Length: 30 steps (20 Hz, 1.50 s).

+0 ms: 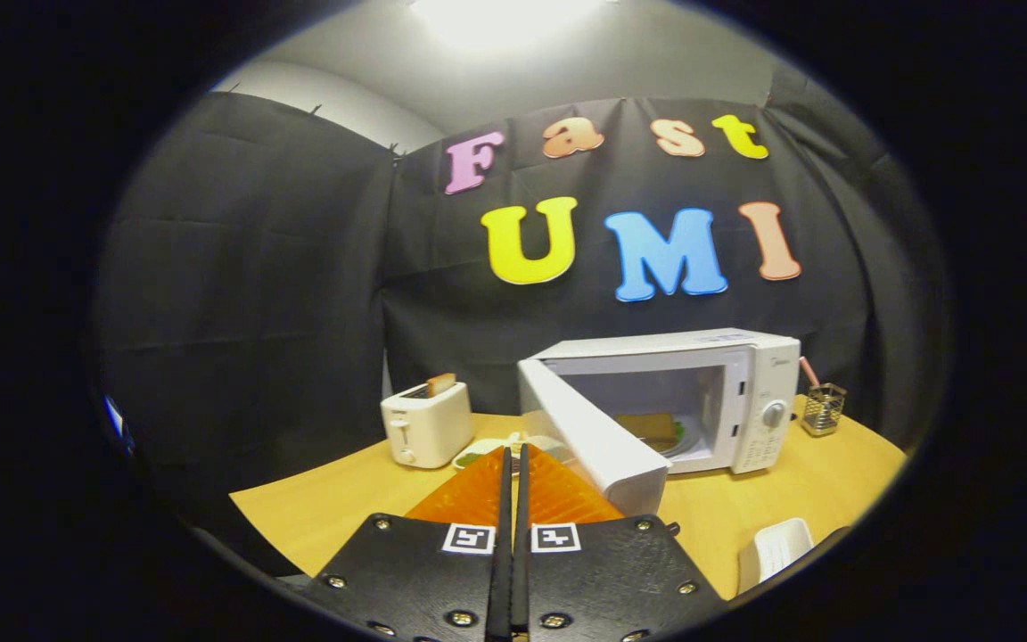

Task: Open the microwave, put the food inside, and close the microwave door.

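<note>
The gripper (513, 464) had its two fingers pressed together, nothing held between them, and sat above the near part of the wooden table (344, 508). Just ahead of the fingertips stood the microwave (727, 392), its door (594, 437) swung wide toward the gripper — the door's free end lay close to the right of the fingers and stood between them and the oven cavity. Inside the cavity, on a plate (683, 441), rested the food (647, 426), a brownish slab with a bit of green at its edge.

Left of the microwave stood a white toaster (426, 423) with a slice of toast (440, 384) sticking up from one slot. A pale dish (478, 453) lay between the toaster and the fingertips, partly hidden by them. Beyond the microwave's right side was a small wire holder (824, 408) with a pink stick in it. A white object (774, 548) sat at the table's near right edge — too cropped to identify.
</note>
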Available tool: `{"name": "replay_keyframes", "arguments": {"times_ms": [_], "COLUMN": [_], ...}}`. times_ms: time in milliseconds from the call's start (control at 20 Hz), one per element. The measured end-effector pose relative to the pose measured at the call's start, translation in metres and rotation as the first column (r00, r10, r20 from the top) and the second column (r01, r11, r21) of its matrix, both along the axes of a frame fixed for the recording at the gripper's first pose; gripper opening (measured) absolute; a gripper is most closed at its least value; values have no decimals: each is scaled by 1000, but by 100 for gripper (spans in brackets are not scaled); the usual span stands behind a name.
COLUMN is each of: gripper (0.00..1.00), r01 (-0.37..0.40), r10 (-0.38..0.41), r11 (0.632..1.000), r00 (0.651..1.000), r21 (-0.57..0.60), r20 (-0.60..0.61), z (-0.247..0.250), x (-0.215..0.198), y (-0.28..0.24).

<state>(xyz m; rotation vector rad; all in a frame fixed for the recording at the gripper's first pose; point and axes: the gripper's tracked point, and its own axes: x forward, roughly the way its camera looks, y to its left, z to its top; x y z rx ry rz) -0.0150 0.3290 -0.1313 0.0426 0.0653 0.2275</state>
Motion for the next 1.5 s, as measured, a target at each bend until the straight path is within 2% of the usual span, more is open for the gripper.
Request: {"name": "replay_keyframes", "arguments": {"times_ms": [250, 550, 750, 1250, 1350, 1500], "gripper": [1, 1, 1, 1, 1, 1], "r01": [140, 189, 249, 274, 266, 260], "r10": [-139, -190, -250, -267, -258, -258], "r11": [990, 982, 967, 953, 949, 959], "r00": [990, 981, 968, 961, 964, 966], "r21": [-33, 20, 58, 127, 167, 109], "r20": [25, 31, 12, -65, -67, -32], "z": [-3, -5, -5, -19, -12, -16], "x": [33, 71, 106, 206, 210, 211], "y": [-69, -108, -137, -179, -180, -177]}}
